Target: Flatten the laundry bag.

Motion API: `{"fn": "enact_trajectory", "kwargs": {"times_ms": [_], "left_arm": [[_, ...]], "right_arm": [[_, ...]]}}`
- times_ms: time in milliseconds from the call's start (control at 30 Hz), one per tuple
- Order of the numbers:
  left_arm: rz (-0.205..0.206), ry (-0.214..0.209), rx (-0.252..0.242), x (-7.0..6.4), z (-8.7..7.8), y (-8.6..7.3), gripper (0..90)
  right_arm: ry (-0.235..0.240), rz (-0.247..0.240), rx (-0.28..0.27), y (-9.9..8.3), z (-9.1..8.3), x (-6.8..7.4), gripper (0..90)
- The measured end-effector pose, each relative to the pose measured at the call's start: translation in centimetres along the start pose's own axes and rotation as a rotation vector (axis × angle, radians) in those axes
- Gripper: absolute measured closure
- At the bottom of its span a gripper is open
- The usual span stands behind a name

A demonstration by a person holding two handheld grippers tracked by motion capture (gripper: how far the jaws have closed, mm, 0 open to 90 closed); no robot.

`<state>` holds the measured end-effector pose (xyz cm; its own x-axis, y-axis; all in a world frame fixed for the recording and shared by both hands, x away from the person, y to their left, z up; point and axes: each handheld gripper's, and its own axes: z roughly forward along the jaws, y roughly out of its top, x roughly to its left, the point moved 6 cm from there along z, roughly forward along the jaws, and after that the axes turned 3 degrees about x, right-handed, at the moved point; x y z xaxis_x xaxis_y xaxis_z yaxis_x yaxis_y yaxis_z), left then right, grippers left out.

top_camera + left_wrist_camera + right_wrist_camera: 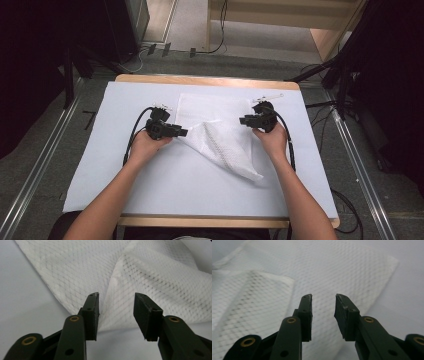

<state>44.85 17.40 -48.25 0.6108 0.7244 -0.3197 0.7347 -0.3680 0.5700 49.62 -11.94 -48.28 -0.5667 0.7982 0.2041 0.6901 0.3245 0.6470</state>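
A white quilted paper towel [220,131] lies crumpled and partly folded over itself in the middle of the table. My left gripper [184,132] sits at its left edge, jaws open, pointing right at the towel. In the left gripper view the gripper [116,302] has the raised fold of the towel [150,272] just ahead, nothing between the jaws. My right gripper [242,120] is at the towel's right side, pointing left, open. In the right gripper view the gripper [323,303] hovers over the flat towel [352,270], with a folded layer at the left.
The table [200,80] is covered by a pale sheet [165,185]. A small clear strip [272,96] lies near the far right edge of the sheet. Dark stands and cables stand on the floor around the table.
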Motion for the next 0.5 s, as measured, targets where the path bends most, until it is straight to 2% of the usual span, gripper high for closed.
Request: {"fn": "enact_trajectory", "kwargs": {"times_ms": [67, 167, 233, 300, 400, 500], "left_arm": [[0.002, -0.001, 0.002, -0.3, -0.7, -0.2, 52.0], [0.008, -0.012, -0.034, -0.7, -1.7, -0.8, 49.9], [0.013, -0.002, -0.038, -0.7, -2.2, -1.2, 48.8], [0.019, 0.025, -0.027, -0.6, -2.7, -1.7, 48.6], [-0.001, 0.027, -0.036, -0.5, -3.3, -2.1, 48.5], [0.005, 0.048, -0.033, -0.4, -4.0, -2.7, 48.5]], "right_arm": [[0.019, -0.018, -0.001, 0.1, 0.0, 0.8, 67.8], [0.044, -0.033, 0.002, 0.2, 0.3, 1.8, 66.7], [0.065, -0.035, 0.011, 0.2, 0.8, 2.4, 66.1], [0.080, -0.049, 0.024, 0.1, 1.4, 2.9, 65.6], [0.088, -0.063, 0.042, 0.0, 2.0, 3.4, 64.2], [0.103, -0.072, 0.059, -0.2, 2.8, 3.8, 63.6]]}}
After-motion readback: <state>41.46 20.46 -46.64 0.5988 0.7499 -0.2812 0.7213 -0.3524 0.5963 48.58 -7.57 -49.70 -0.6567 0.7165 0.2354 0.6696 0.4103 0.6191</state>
